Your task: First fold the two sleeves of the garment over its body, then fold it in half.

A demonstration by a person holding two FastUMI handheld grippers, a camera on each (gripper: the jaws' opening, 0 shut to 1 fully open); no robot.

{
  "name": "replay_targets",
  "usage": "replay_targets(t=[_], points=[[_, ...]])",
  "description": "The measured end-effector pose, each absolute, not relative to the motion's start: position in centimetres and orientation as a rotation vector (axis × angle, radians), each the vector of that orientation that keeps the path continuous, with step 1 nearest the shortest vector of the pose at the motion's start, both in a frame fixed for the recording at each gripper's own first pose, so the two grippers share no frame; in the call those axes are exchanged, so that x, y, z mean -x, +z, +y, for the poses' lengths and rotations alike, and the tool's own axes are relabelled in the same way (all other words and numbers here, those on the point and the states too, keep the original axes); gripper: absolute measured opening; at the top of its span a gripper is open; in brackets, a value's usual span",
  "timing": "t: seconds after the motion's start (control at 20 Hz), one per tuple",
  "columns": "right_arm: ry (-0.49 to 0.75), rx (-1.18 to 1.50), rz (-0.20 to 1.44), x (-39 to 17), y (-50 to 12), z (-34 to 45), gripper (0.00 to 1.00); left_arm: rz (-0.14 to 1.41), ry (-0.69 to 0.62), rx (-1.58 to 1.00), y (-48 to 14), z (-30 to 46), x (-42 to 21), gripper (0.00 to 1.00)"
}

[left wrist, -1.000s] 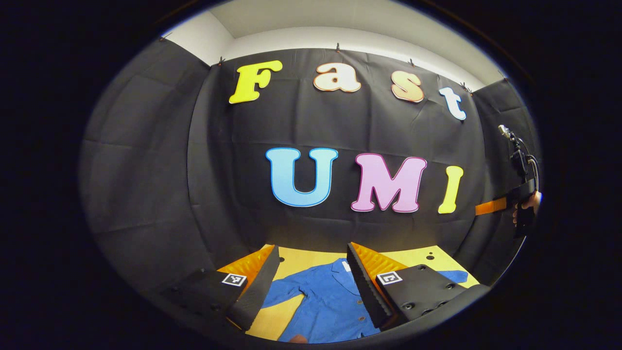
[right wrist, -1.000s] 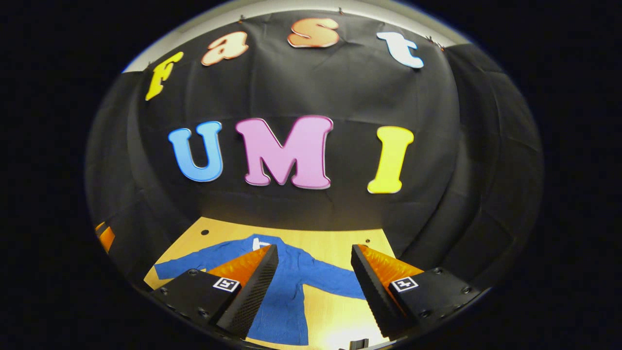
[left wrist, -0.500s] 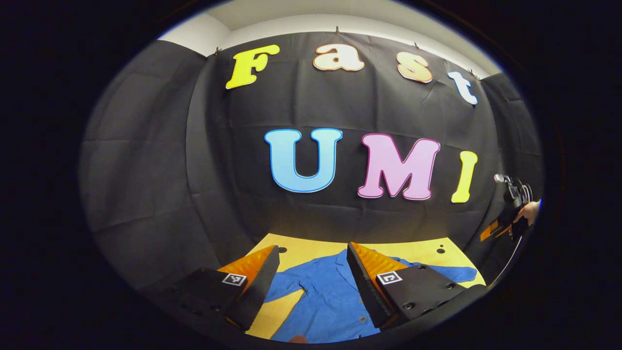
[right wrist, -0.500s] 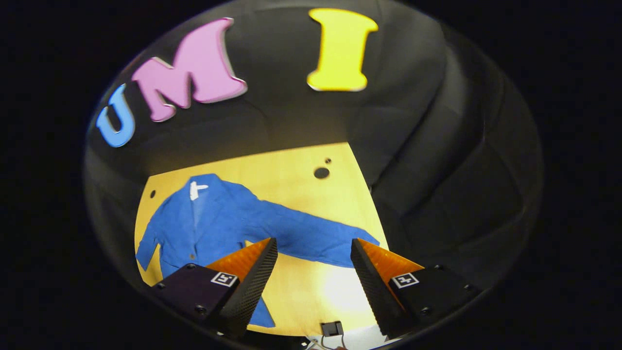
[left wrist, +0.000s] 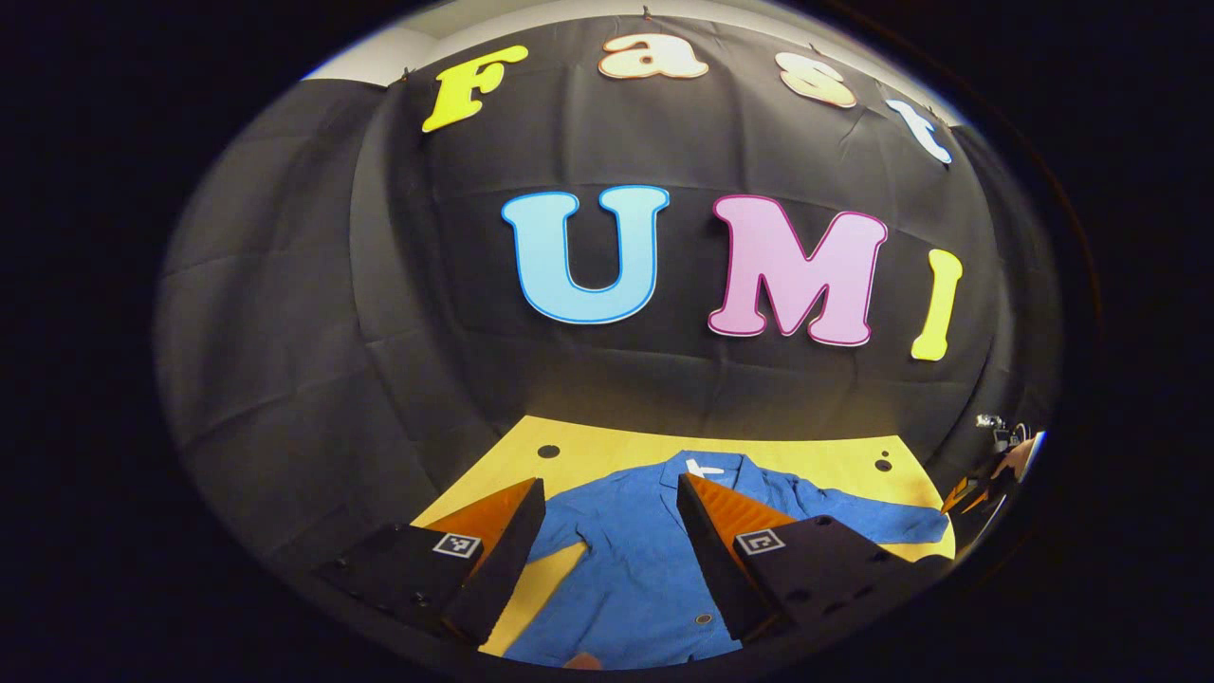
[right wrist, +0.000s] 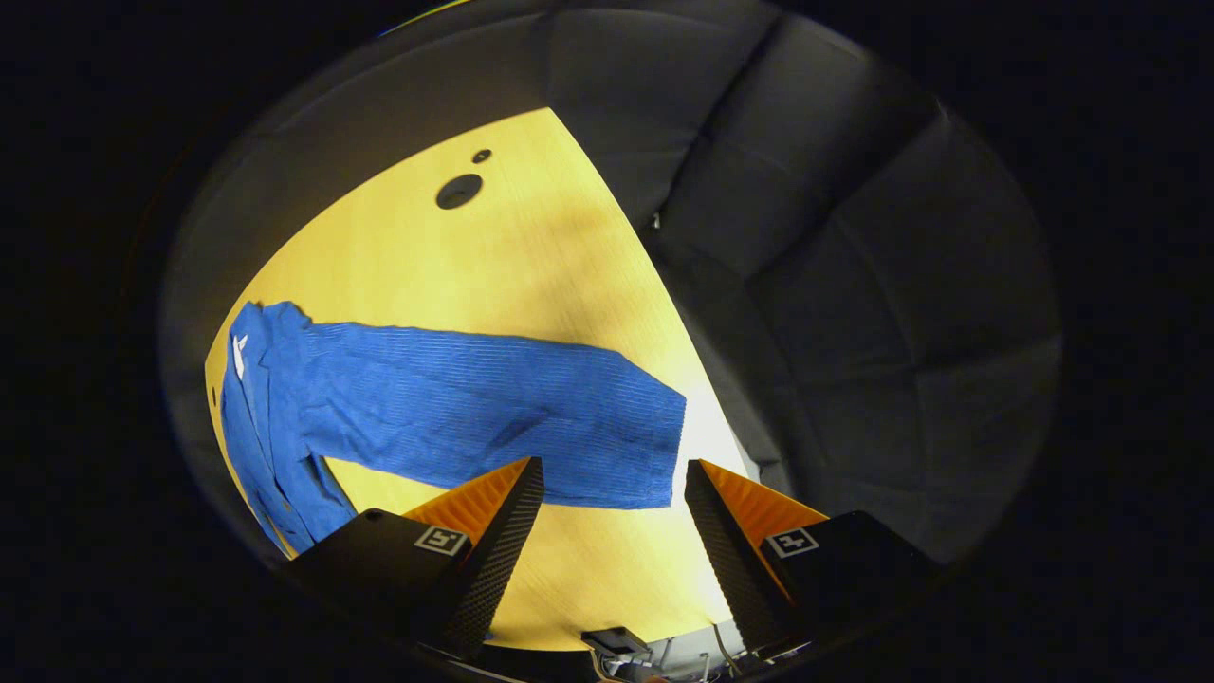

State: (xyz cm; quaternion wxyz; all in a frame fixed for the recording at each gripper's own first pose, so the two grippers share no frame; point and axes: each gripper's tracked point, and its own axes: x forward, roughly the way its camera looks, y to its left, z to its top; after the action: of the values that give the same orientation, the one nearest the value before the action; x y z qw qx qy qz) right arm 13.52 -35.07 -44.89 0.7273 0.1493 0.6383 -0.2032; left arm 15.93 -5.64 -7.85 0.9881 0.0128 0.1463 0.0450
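The blue shirt lies flat and face up on the yellow table, collar toward the booth's wall, buttons down its front. We see one sleeve stretched straight out across the wood, its cuff end near the table's edge; in the left gripper view the other sleeve angles down beside the body, apart from it. Neither sleeve lies over the body, and the shirt is not folded in half, so we judge the task to be at its very start: both sleeve folds and the final fold remain.

The right gripper hangs over the outstretched sleeve close to its cuff, jaws wide apart and holding nothing; we take this as the approach to the first sleeve fold. The left gripper hangs higher, above the near part of the shirt's body, jaws likewise wide and empty. At the right edge of the left gripper view we glimpse a hand holding the other gripper.
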Motion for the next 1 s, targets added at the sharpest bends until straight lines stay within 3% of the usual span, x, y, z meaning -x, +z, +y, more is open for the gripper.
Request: replay_targets(t=[0.3, 0.45, 0.55, 0.75, 1.0], points=[[-0.494, -0.357, 1.451, -13.3, -49.2, -36.3, 0.97, 0.285, 0.079, -0.086, -7.2, -5.2, -17.0, 0.8], [-0.509, -0.392, 1.462, -13.1, -50.1, -35.2, 0.91, 0.312, 0.084, -0.086, -8.0, -3.8, -17.1, 0.8], [-0.508, -0.423, 1.438, -13.9, -50.2, -34.4, 0.75, 0.32, 0.09, -0.083, -8.4, -2.8, -17.0, 0.8], [-0.454, -0.439, 1.425, -14.7, -50.1, -33.3, 0.06, 0.329, 0.109, -0.056, -9.1, -0.9, -16.3, 0.8], [-0.484, -0.384, 1.292, -15.8, -47.1, -33.5, 0.05, 0.32, 0.134, -0.052, -9.0, 1.8, -15.5, 0.8]])
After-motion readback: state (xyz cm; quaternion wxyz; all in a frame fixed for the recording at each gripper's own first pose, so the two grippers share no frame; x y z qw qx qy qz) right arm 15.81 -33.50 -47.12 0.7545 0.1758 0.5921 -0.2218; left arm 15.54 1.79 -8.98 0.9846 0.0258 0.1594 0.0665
